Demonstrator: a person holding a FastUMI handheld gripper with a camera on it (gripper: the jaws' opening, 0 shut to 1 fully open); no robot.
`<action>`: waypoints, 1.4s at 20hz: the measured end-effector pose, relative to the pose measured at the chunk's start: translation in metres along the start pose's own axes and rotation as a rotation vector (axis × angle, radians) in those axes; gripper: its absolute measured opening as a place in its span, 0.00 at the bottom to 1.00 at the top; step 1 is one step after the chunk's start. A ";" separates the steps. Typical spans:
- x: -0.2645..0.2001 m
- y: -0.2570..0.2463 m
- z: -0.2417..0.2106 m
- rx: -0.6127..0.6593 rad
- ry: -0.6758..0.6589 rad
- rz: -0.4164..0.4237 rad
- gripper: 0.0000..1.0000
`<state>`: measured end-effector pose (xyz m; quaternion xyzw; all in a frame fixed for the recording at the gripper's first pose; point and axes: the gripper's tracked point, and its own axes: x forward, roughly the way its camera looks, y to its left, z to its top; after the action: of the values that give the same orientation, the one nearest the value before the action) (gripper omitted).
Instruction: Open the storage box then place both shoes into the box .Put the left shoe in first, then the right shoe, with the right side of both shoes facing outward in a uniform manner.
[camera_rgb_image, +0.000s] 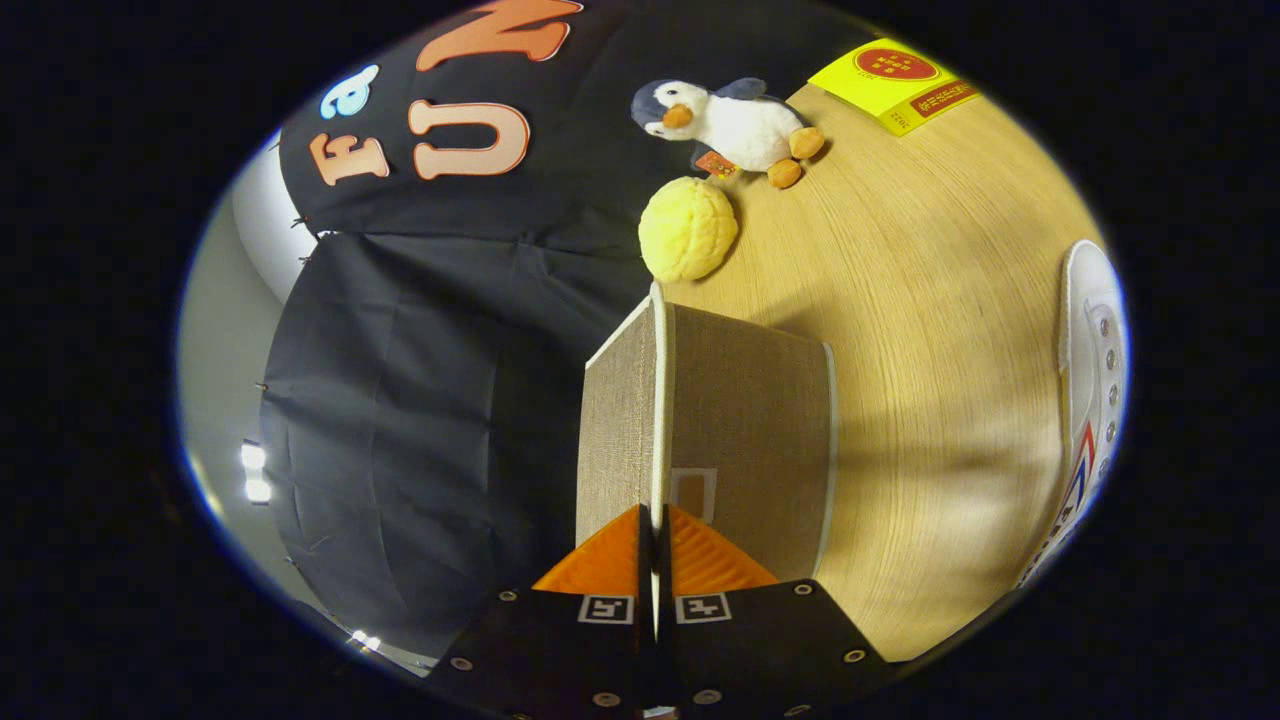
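Gripper view, rolled sideways so that the wooden table (930, 300) fills the right half of the frame and dark cloth hangs across the left. At the centre stands the storage box (750, 420), fabric-sided with pale trim, and its lid (655, 400) is seen edge-on as a thin pale line running up from the bottom centre. The gripper (655, 545) has its two fingers closed almost together on that lid edge, one pad on each face, so it has hold of the lid. A white shoe (1092, 400) with metal eyelets lies at the far right edge, well apart from the box. In the upper centre sits a yellow ball (688, 228), above it a plush penguin (725, 122), and at the upper right a yellow book (895, 82). The step in hand appears to be opening the box; next the lid likely needs swinging fully clear before letting go and reaching for the left shoe
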<state>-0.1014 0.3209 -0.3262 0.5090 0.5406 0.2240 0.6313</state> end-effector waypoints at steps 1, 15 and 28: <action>-0.001 0.005 0.000 0.020 0.004 0.010 0.01; -0.012 0.135 0.013 -0.220 -0.071 0.097 0.03; 0.122 0.252 -0.016 -0.306 0.014 0.113 0.04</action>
<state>-0.0103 0.5254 -0.1568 0.4350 0.4751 0.3422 0.6840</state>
